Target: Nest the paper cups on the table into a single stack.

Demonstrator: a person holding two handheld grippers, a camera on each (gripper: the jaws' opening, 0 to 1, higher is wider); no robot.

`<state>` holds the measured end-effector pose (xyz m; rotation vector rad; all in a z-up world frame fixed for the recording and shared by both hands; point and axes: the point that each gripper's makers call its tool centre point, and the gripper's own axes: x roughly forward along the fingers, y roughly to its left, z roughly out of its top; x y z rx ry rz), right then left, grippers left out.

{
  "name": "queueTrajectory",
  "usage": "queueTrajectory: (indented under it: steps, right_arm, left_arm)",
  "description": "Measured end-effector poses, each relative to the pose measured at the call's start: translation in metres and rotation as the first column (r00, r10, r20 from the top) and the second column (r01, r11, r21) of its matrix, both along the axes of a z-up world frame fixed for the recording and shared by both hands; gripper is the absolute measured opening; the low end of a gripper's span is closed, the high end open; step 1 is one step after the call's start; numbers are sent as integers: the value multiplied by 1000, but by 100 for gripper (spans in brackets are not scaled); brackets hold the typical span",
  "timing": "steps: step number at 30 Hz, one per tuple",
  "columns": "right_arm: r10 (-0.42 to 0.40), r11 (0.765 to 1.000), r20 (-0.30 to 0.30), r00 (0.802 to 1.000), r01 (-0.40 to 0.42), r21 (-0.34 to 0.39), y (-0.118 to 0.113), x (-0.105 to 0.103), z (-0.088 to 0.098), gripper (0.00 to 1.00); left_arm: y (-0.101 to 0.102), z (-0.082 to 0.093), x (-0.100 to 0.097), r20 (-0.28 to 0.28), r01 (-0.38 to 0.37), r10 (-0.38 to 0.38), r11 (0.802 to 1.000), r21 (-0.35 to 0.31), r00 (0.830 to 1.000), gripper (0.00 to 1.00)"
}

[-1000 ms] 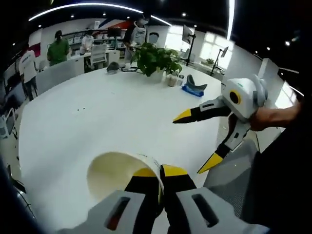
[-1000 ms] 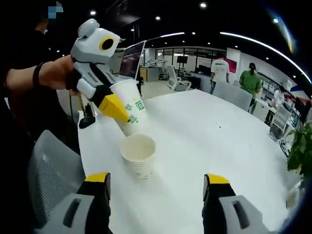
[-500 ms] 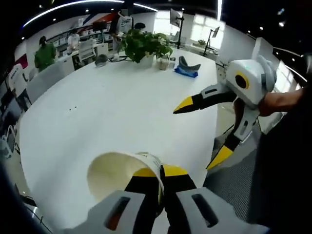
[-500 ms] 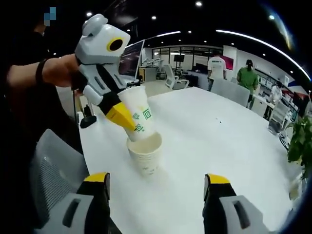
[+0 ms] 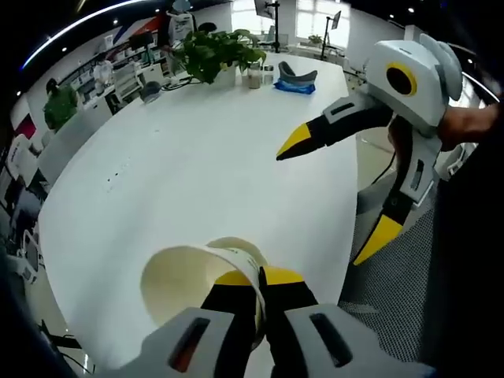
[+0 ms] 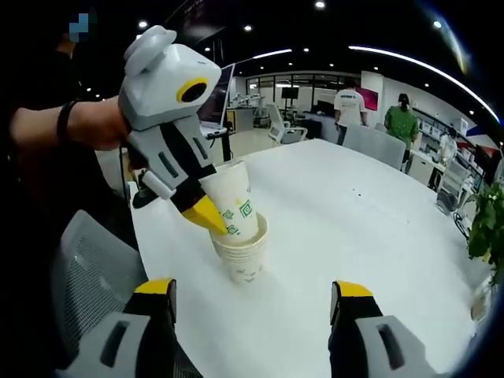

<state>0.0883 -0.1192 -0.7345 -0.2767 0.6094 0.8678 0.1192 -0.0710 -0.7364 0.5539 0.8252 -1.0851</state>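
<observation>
On the white table (image 6: 354,228) stands a paper cup (image 6: 246,260) near the edge. A second paper cup (image 6: 233,197) with green marks leans partly inside it, and my left gripper (image 6: 206,214) is shut on its rim. In the left gripper view that held cup (image 5: 185,279) shows its open mouth, with my left gripper (image 5: 260,277) pinching the rim and the lower cup's rim just behind. My right gripper (image 6: 252,290) hangs open in front of the cups, touching nothing. It appears open as well in the left gripper view, as my right gripper (image 5: 335,193).
A grey mesh chair (image 6: 87,268) stands close to the table edge by the cups. A potted plant (image 5: 213,51) and a blue object (image 5: 295,79) sit at the table's far end. Several people (image 6: 402,122) stand by desks in the background.
My left gripper has carried the held cup down from beside the standing cup into its mouth. The right gripper has stayed open, hardly moving.
</observation>
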Motion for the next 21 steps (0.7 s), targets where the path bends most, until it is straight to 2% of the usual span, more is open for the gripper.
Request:
queueTrajectory:
  steps: [11,21]
  right_arm:
    - [18,1000,-23,1000,-18,-18,-1,-3,-7,81]
    - [34,999,-44,998,-35,-27,1,-5,-12,81]
  left_arm:
    - [-1,-2,9,3,-45,45,999,-16,999,1]
    - [1,3,10,15,-84,85,995,-52,996,17]
